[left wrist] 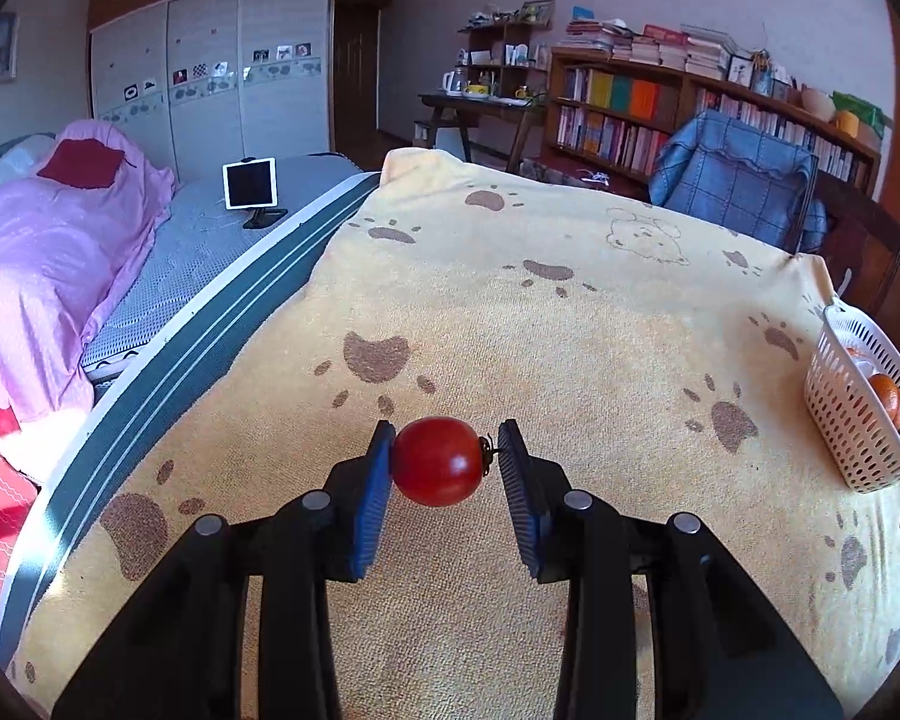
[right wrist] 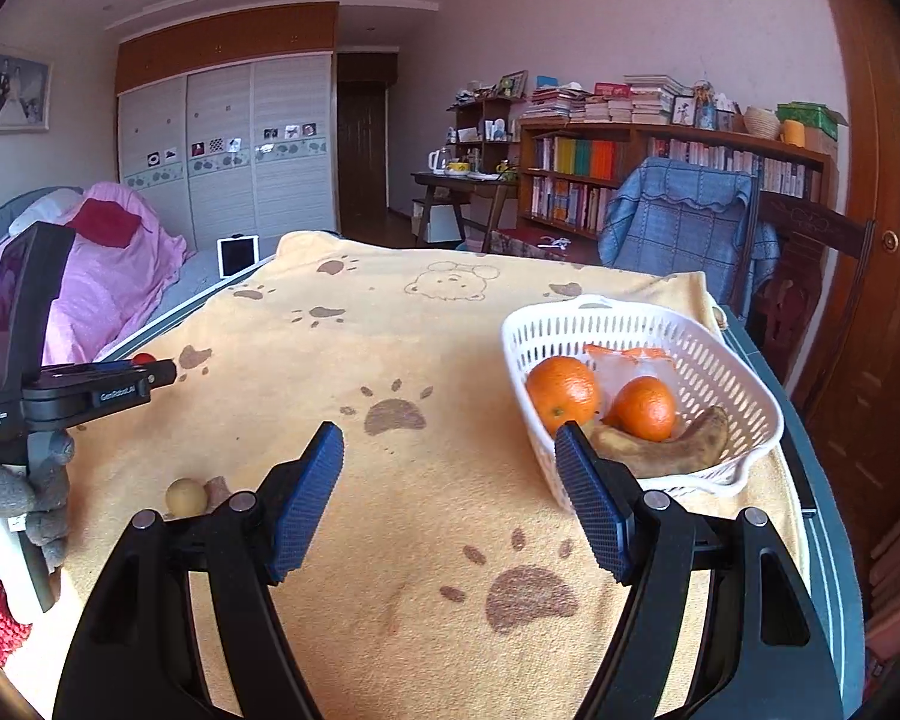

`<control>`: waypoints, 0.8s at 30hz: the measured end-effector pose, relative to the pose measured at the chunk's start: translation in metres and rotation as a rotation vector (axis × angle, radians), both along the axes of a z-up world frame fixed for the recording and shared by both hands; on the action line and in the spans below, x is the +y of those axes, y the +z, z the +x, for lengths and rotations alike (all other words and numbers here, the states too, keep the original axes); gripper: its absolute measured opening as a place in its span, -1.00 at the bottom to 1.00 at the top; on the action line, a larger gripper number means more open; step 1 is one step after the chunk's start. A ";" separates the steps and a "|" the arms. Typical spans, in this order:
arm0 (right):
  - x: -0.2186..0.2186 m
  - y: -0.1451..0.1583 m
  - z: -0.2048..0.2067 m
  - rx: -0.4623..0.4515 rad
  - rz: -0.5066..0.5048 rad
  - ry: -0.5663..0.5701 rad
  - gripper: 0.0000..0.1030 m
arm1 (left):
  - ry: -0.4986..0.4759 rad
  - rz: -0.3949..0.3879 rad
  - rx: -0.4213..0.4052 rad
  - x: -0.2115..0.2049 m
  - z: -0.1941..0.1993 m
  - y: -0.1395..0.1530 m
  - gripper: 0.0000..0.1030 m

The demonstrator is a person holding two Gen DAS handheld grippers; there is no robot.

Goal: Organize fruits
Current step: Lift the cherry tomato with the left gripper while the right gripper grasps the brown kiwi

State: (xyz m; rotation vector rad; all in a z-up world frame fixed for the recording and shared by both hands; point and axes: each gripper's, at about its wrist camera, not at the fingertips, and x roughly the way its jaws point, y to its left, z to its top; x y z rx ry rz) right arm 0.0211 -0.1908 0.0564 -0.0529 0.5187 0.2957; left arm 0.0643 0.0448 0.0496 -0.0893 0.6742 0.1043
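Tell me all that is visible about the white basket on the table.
The white basket looks like plastic, with slotted walls and a rounded rim. It stands upright on the yellow paw-print cloth, near the right edge. Inside lie two oranges, a browned banana and a clear wrapper. No gripper touches it.

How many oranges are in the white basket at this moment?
2. One orange lies at the left side of the white basket; the other orange sits right of it, against the banana. More could be hidden beneath them.
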 end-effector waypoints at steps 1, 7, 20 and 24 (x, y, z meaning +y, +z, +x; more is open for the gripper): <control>0.009 -0.002 0.002 0.034 0.015 0.039 0.45 | 0.001 -0.005 -0.002 0.001 -0.001 0.000 -0.31; 0.055 -0.014 0.013 0.176 0.055 0.176 0.45 | 0.021 0.000 -0.010 0.007 0.000 -0.003 -0.31; 0.112 -0.042 0.024 0.269 -0.054 0.295 -0.06 | 0.083 -0.058 0.021 0.022 0.002 -0.011 -0.31; 0.119 -0.046 0.029 0.281 -0.068 0.301 -0.11 | 0.092 -0.069 0.030 0.025 0.002 -0.012 -0.31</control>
